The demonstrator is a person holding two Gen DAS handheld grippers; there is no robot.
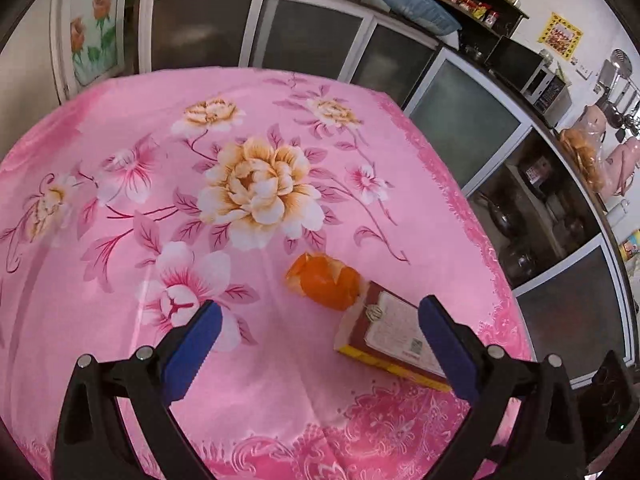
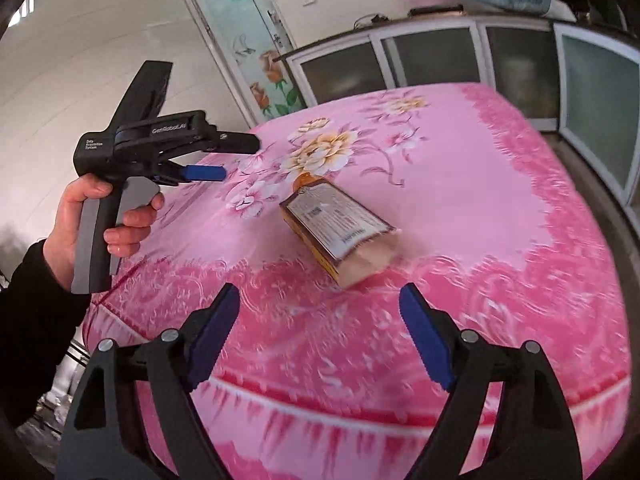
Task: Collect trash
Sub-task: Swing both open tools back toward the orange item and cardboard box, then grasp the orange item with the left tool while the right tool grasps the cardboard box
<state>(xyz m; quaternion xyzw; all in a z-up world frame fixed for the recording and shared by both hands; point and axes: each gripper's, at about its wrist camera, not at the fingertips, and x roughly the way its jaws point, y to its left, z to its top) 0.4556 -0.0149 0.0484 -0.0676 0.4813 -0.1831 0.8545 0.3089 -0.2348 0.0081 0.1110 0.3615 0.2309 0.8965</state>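
Note:
An empty brown and yellow carton lies flat on the pink flowered tablecloth, with an orange peel touching its far end. My left gripper is open and empty, hovering just short of them, its right finger over the carton's edge. In the right wrist view the carton lies ahead of my open, empty right gripper, which is near the table's front edge. The peel peeks out behind the carton. The left gripper shows there at the left, held by a hand.
Low cabinets with glass sliding doors run behind and to the right of the table. A door painted with flowers stands at the back left. The tablecloth hangs over the front edge.

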